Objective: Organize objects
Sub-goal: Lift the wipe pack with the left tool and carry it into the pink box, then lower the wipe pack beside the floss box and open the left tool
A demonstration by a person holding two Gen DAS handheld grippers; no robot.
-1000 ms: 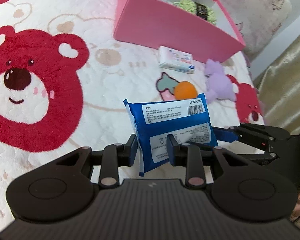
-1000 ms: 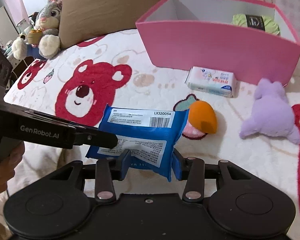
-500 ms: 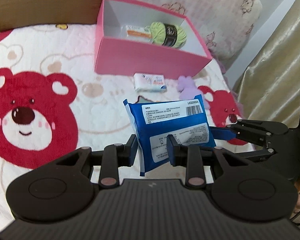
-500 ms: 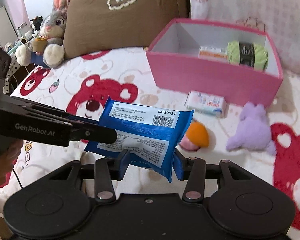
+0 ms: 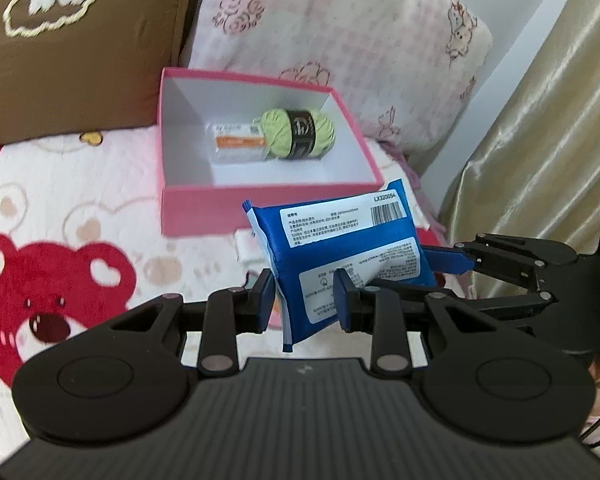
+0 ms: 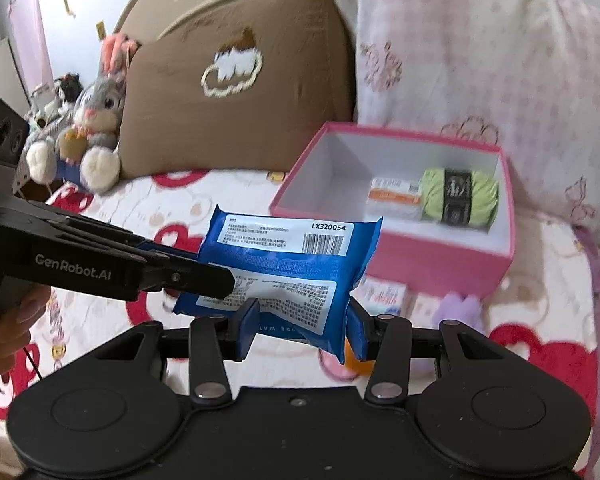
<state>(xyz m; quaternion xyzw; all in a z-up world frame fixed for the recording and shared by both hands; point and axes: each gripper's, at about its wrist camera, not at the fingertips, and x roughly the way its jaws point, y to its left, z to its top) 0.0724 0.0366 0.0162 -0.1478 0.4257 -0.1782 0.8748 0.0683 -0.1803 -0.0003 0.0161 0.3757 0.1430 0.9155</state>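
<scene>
A blue pack of wipes point(image 5: 340, 248) with white labels hangs in the air above the bed, held from two sides. My left gripper point(image 5: 306, 300) is shut on its lower left part. My right gripper point(image 6: 303, 324) is shut on the pack point(image 6: 292, 264) from the other side. Each gripper shows in the other's view: the right gripper point(image 5: 460, 260) pinches the pack's right end and the left gripper point(image 6: 220, 280) its left end. Beyond the pack stands an open pink box point(image 5: 260, 212) holding green yarn point(image 5: 296, 134) and a small white-orange packet point(image 5: 238, 144).
A brown pillow point(image 6: 236, 92) and a pink floral pillow point(image 6: 480, 60) lean behind the pink box point(image 6: 420, 264). A plush rabbit point(image 6: 96, 120) sits at the far left. On the bear-print bedspread lie a white tissue pack point(image 6: 384, 294), a purple plush point(image 6: 460, 308) and an orange thing point(image 6: 358, 364). A curtain point(image 5: 540, 160) hangs right.
Both grippers have risen together with the blue pack held between them. The bed has dropped away below, and the inside of the pink box has come into view.
</scene>
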